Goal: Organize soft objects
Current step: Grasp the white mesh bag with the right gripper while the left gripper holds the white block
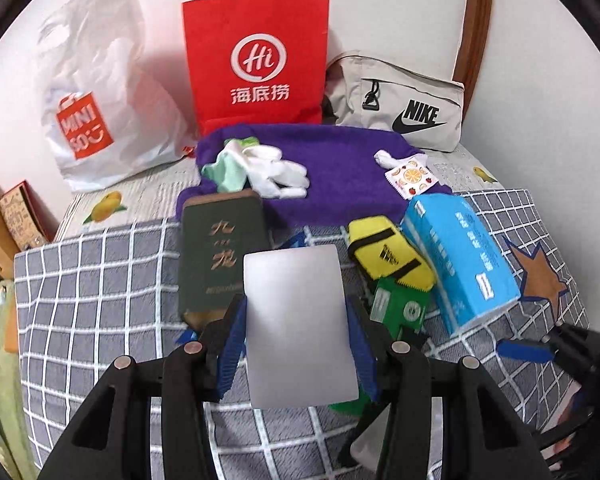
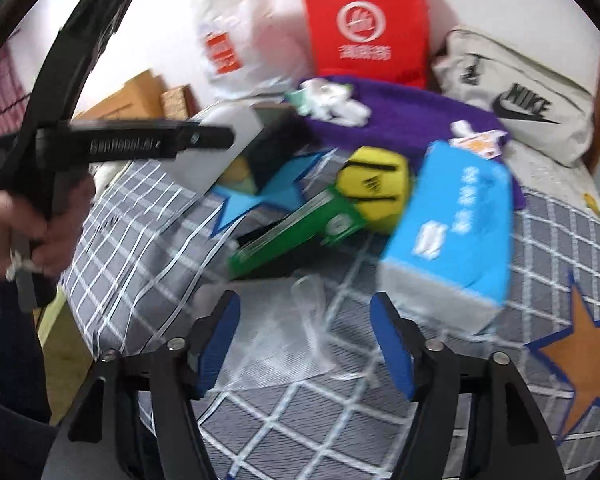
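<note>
left fingers (image 1: 236, 344) clamp white card (image 1: 296, 320), right view adds hand (image 2: 40, 216)

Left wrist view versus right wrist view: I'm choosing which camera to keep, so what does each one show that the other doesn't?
Only the left wrist view shows the left tool closed on a frosted white sheet, and the dark green book's cover.

Only the right wrist view shows the person's hand gripping the left tool's handle, the right tool open, and a clear plastic wrapper on the checked blanket.

Both show the red paper bag, grey Nike pouch, purple cloth, white gloves, yellow sock and blue tissue pack.
</note>
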A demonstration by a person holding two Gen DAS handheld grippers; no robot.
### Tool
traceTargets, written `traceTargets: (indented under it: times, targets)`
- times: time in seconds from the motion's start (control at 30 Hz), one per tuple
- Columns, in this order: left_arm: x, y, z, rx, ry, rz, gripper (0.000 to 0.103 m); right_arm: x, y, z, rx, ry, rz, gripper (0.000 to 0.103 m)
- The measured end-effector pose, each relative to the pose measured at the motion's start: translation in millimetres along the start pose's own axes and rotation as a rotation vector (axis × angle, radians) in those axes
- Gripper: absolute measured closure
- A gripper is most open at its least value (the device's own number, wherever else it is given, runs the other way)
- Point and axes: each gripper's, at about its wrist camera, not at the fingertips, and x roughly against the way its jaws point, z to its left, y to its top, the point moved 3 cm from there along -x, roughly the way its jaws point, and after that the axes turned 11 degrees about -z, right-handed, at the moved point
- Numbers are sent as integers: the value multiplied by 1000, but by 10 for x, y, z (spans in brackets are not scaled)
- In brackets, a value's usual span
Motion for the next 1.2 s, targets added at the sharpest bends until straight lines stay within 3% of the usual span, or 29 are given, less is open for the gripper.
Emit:
traceTargets:
  times: [0.27,0.4,0.6,0.77,0.87,0.97,1.03,1.1,1.2]
  targets:
    - [98,-256,158,19,9,10,57,-276,-308,215,59,12,-3,19]
    - [72,-345,228,31,8,22,56,-422,-388,254,67,21,26,17]
    - [36,-386,281,43,-2,34,56,-549,-432,429,127,9,29,4]
    - [57,-341,317,56,-4,31,56,-603,-414,446,146,-19,39,5]
    - [76,-332,332,66,-2,39,56,-570,-411,430,169,-64,29,23]
    - [115,-312,321,64,-7,42,56,-521,-390,398,173,-68,32,53]
    - [137,-289,307,61,-11,40,56,-486,-371,338,160,-70,40,77]
    - [155,-265,290,58,-13,41,56,-463,-357,281,135,-63,51,89]
    - [200,-241,268,63,-21,39,56,-373,-321,211,108,-63,49,91]
